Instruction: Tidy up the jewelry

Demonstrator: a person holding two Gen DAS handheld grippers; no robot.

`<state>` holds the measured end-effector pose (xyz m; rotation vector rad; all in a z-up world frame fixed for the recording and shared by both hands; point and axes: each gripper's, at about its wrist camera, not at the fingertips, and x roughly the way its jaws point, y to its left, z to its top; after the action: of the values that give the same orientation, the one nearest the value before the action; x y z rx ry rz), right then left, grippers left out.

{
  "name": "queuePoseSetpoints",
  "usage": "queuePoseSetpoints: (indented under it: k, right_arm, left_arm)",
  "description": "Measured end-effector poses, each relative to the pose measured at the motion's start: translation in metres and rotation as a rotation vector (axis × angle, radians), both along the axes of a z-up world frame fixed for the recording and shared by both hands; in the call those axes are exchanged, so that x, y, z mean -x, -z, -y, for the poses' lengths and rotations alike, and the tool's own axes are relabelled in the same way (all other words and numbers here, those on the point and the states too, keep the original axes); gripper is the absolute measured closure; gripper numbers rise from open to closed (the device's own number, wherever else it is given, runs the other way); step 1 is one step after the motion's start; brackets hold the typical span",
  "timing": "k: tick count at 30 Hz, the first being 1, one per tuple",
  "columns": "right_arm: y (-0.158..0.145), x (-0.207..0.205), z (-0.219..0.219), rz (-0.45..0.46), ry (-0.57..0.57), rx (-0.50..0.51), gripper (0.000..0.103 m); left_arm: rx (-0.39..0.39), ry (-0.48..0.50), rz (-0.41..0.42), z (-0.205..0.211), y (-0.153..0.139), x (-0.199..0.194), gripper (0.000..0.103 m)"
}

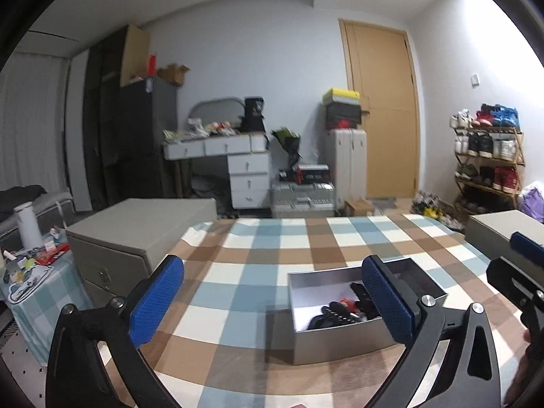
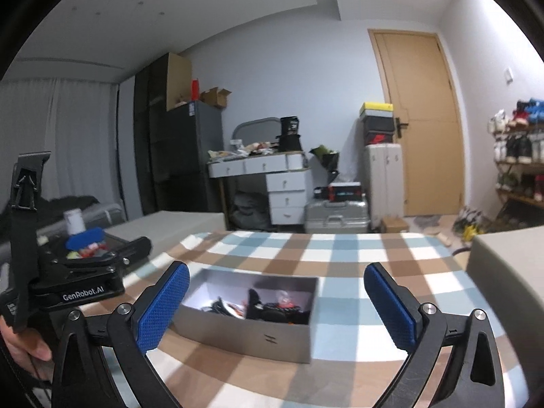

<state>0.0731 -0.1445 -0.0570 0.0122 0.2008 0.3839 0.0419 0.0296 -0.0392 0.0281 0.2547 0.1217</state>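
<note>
Grey box (image 2: 251, 335) is light, so either wide-open, empty hand-held gripper (image 2: 277, 309) could bump it and spill the jewelry (image 2: 268, 304).

Dim cool indoor light, bright glare at upper right, fisheye-curved dark corners, slight motion blur

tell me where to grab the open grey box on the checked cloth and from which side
Grip the grey box across its short width, one pad on each long outer wall, coming from above and the near side. The walls are flat, upright and bare, and the right gripper, wide open, already faces its long side. The contents look loose.
</note>
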Motion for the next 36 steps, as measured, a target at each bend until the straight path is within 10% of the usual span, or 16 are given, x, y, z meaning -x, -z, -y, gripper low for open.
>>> queuePoseSetpoints:
  k: [36]
  right_arm:
    - [0.020, -0.014, -0.005, -0.088, 0.080, 0.092, 0.000]
  left_arm:
    - [0.047, 0.042, -0.065, -0.001, 0.021, 0.000, 0.001]
